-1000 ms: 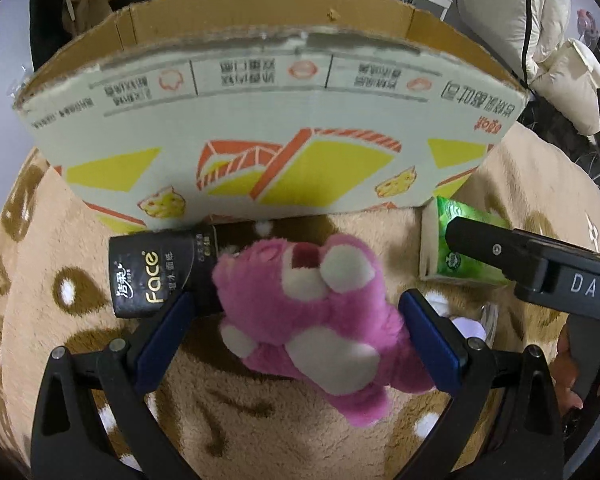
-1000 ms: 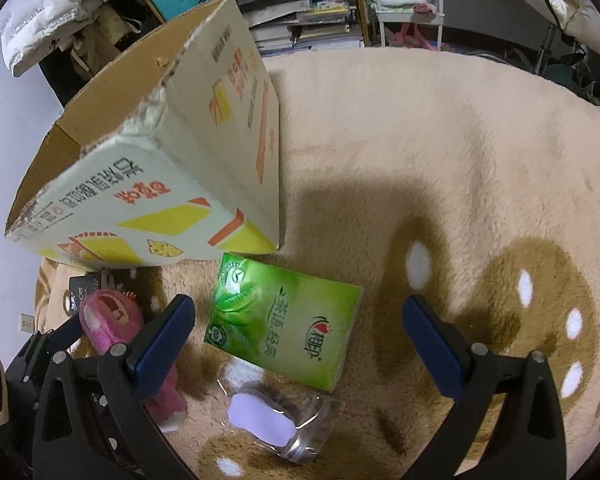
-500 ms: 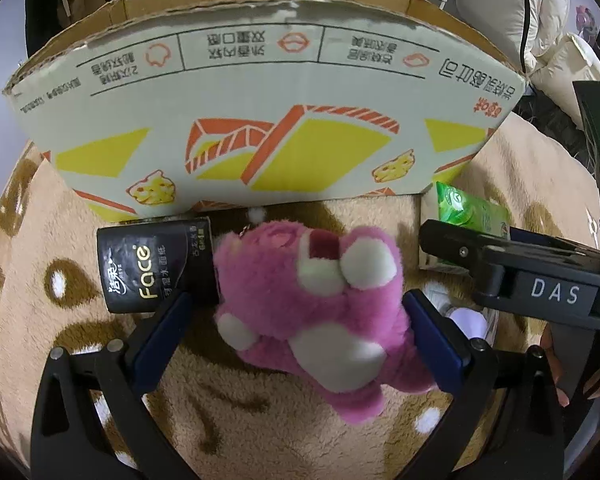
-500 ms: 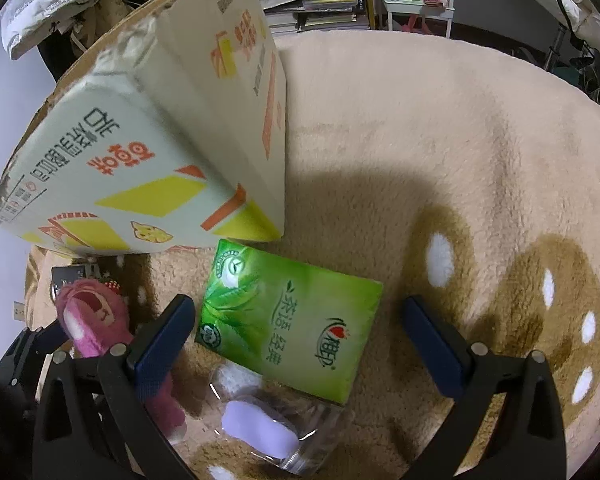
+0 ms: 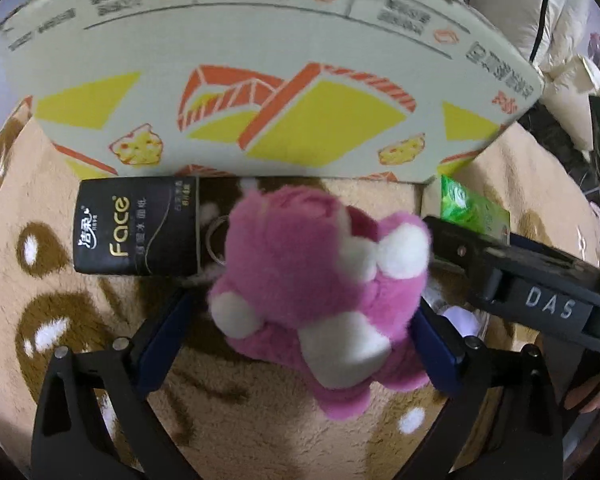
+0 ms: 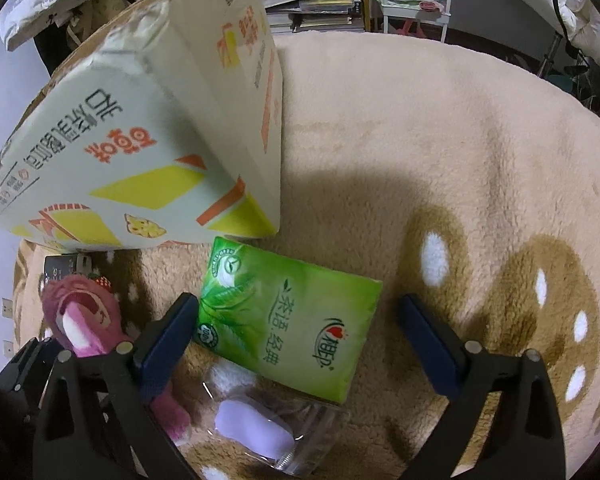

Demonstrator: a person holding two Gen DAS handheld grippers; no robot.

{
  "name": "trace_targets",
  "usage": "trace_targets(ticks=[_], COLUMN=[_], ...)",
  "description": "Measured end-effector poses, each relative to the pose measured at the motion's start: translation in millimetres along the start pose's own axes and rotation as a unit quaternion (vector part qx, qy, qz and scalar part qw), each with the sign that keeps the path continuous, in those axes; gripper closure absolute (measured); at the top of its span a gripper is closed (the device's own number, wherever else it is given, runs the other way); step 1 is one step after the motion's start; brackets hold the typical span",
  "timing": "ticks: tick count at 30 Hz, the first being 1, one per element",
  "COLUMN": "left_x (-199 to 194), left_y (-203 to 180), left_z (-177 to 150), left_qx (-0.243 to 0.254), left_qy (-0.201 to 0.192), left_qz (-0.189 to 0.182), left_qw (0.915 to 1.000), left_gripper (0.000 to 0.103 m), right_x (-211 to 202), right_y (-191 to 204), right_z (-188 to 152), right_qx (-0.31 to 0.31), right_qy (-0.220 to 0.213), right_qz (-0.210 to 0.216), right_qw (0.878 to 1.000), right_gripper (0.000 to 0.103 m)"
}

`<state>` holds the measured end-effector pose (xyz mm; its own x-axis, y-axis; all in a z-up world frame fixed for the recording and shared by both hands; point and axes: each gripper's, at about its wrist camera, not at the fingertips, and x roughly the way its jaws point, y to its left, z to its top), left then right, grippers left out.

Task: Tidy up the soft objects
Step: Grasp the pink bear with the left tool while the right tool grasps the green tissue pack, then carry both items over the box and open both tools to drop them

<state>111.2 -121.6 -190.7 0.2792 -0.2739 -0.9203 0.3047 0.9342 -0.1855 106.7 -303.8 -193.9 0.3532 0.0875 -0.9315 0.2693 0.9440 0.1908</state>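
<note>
Left gripper (image 5: pixel 300 340) lowered around pink plush bear (image 5: pixel 320 292), jaws wide and just closing, for pickup; right gripper (image 6: pixel 296 344) jaws wide over green tissue pack (image 6: pixel 288 320).

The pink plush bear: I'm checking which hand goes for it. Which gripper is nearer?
Left. The left gripper straddles the pink plush bear, jaws open around it. The right gripper sits beside it, over the green tissue pack.

Cluttered bookshelves (image 6: pixel 316 4) and a white rack (image 6: pixel 414 8) stand beyond the spotted beige rug (image 6: pixel 440 128).
</note>
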Motion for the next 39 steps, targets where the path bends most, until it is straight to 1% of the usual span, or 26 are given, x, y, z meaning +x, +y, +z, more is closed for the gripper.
trace_targets(ticks=[3,4,6,8,10,12,16,21,23,27,30,32,35,39], left_x=[-2.3,-2.6,-5.1,-9.1,-13.1,-20.0,-32.6,-54.3,-60.4,-68.7,-85.6,-102.5,-123.0,-154.4], left_y=[1.4,1.1,-0.9,-1.6,-2.3,-16.2,-22.4,-22.1,-22.1,-17.3,-20.6,-23.9,-28.3,-22.2], left_z=[-0.4,-1.6,-2.8,-6.0,-10.1,-11.7,-20.6,-20.8,-21.2,-20.5,-22.3,-28.5,-31.3,-37.0], left_qx=[0.003,0.005,0.007,0.002,-0.002,0.002,0.021,0.021,0.025,0.027,0.035,0.038,0.038,0.039], left_qy=[0.001,0.002,0.0,-0.007,-0.013,-0.021,-0.047,-0.071,-0.077,-0.086,-0.124,-0.16,-0.204,-0.264], left_qz=[-0.012,-0.02,-0.03,-0.033,-0.035,-0.025,0.017,0.027,0.029,0.04,0.057,0.071,0.083,0.112], left_qw=[0.9999,0.9998,0.9995,0.9994,0.9993,0.9994,0.9985,0.9969,0.9963,0.9951,0.99,0.9838,0.9748,0.9571], left_gripper=[0.014,0.019,0.028,0.033,0.036,0.037,0.038,0.042,0.046,0.047,0.047,0.047,0.047,0.047], right_x=[-1.9,-2.5,-4.3,-6.3,-7.8,-12.3,-25.4,-47.9,-56.9,-76.1,-87.3,-97.9,-112.5,-133.6], right_y=[2.0,2.8,3.9,2.7,2.3,-0.5,0.0,0.3,2.8,7.1,6.7,7.4,10.0,15.0], right_z=[0.0,-0.1,-0.6,-1.2,-2.1,-5.0,-7.8,-12.7,-15.0,-19.2,-17.1,-18.4,-17.6,-17.4], right_qx=[-0.006,-0.007,-0.01,-0.011,-0.011,-0.011,-0.015,-0.011,-0.014,-0.02,-0.023,-0.021,-0.024,-0.035], right_qy=[0.001,0.0,0.001,0.001,0.0,-0.001,-0.016,-0.041,-0.051,-0.071,-0.087,-0.099,-0.12,-0.158], right_qz=[-0.005,-0.006,-0.006,-0.006,-0.006,-0.006,-0.002,0.026,0.03,0.037,0.045,0.055,0.068,0.08], right_qw=[1.0,1.0,1.0,1.0,1.0,1.0,1.0,0.999,0.998,0.997,0.995,0.993,0.99,0.984], right_gripper=[0.011,0.016,0.017,0.017,0.018,0.018,0.018,0.019,0.019,0.019,0.019,0.019,0.019,0.019])
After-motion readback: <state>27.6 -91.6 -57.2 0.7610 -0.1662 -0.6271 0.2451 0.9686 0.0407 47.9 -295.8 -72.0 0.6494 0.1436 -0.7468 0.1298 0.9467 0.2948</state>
